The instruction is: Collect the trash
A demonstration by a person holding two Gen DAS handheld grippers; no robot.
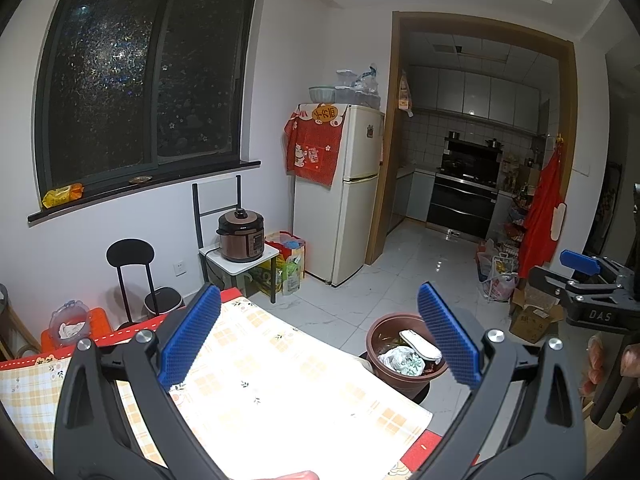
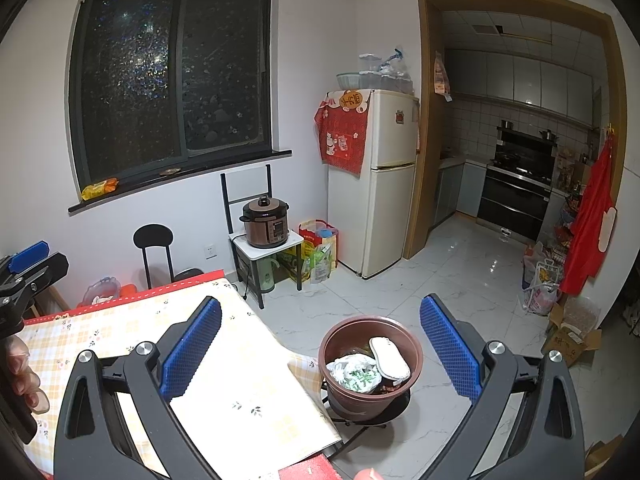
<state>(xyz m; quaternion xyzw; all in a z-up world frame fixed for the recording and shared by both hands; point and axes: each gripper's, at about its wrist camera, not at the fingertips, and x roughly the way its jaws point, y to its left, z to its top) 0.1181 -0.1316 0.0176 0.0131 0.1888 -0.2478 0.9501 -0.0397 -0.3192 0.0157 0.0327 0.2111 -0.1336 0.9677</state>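
Glossy marble floor, round brown bin

The brown trash pot is the thing to go by here. Whatever sits under the white crumpled bag and the flat white piece inside it is buried, can't make it out. In the left wrist view the left gripper has its right pad covering the pot's right rim. The stand under the pot is mostly hidden behind the desk corner. The desk's near edge runs out of frame. The right gripper is cut off at that view's edge, so its jaws are unreadable.
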